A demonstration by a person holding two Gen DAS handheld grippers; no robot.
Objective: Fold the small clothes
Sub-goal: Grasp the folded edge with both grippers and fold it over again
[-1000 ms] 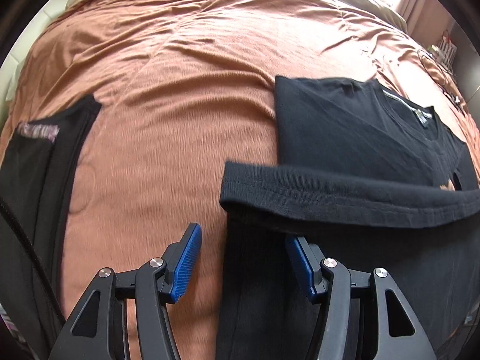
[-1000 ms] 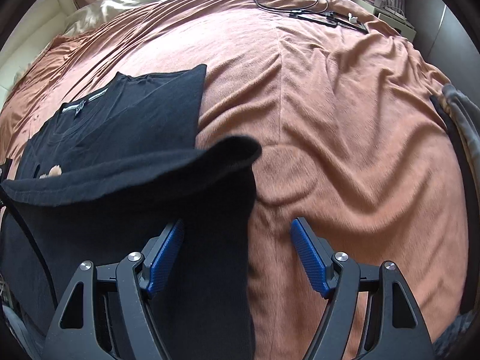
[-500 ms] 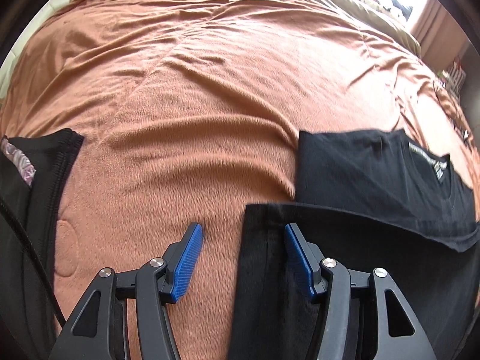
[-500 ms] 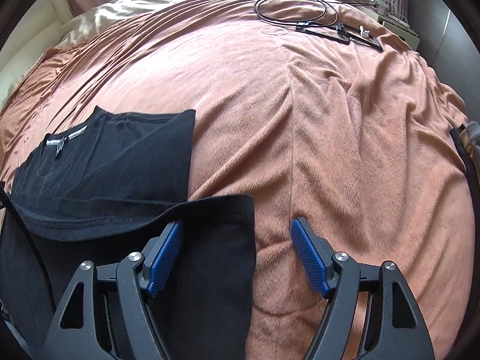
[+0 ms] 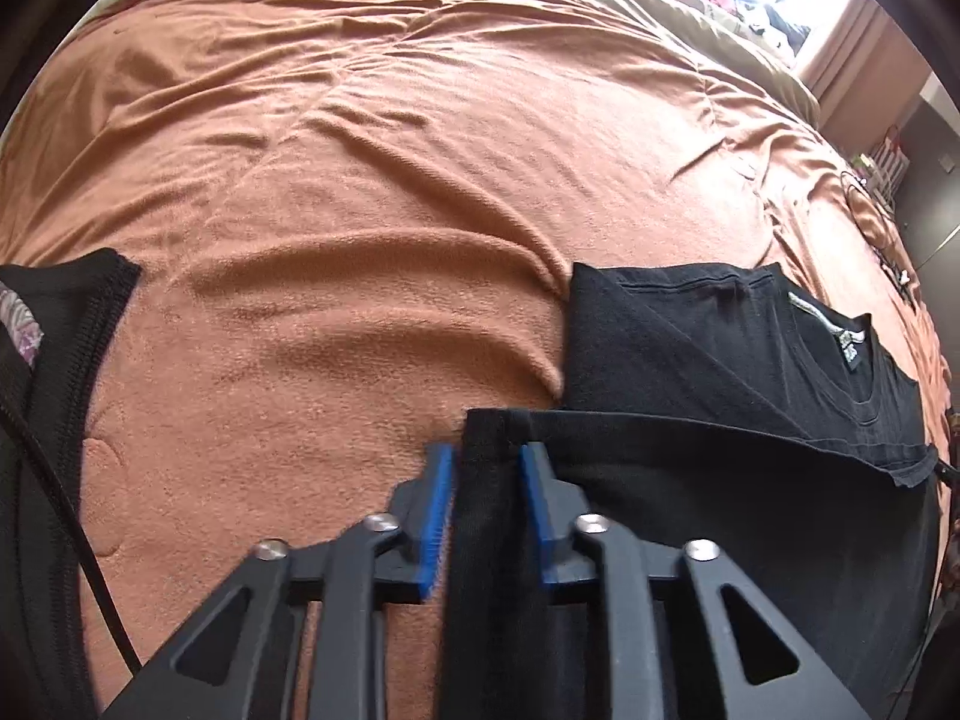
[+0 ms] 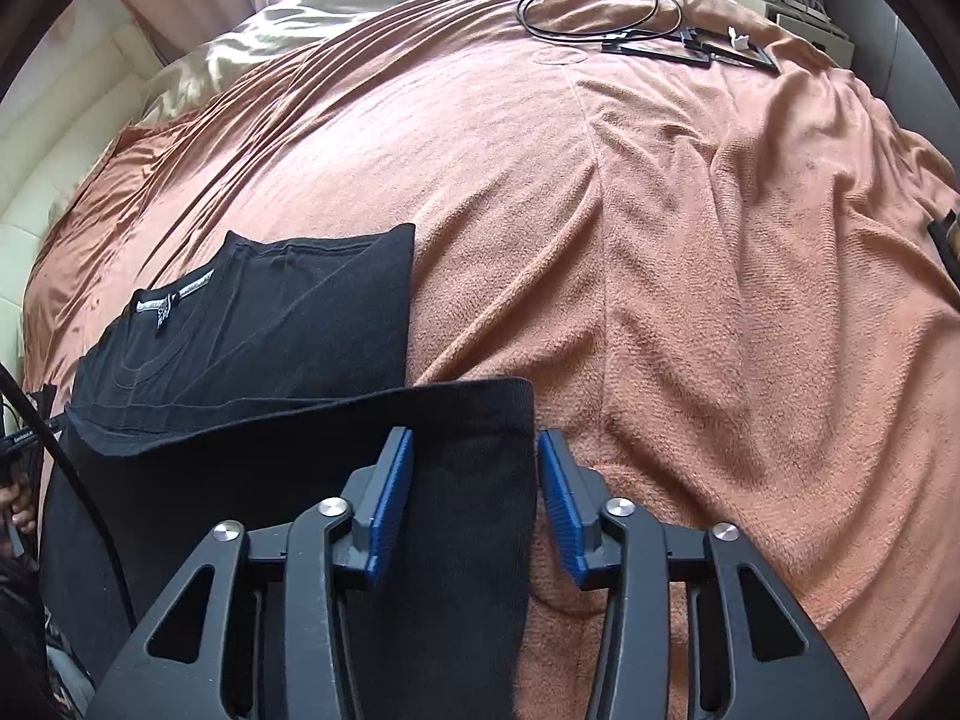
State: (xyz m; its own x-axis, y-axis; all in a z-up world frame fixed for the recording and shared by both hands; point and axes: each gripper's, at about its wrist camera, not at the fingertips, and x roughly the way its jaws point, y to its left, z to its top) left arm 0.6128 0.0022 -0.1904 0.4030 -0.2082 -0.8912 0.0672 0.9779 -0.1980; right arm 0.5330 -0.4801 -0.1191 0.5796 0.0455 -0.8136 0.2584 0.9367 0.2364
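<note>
Left gripper [image 5: 483, 480] narrowed around the black shirt [image 5: 720, 516] corner, lower centre; right gripper [image 6: 474, 474] half-open, straddling the other corner. Both should pinch the hem fully before lifting, keeping the edge square over the orange blanket [image 5: 360, 192].

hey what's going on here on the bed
A person with a handheld gripper in each hand is folding a black cotton T-shirt on an orange fleece blanket. The shirt's lower part is doubled up toward the collar. The left gripper straddles one corner of that folded edge, fingers nearly shut, while the right gripper straddles the other corner, open wider. A coiled black cable lies far up the bed.
</note>
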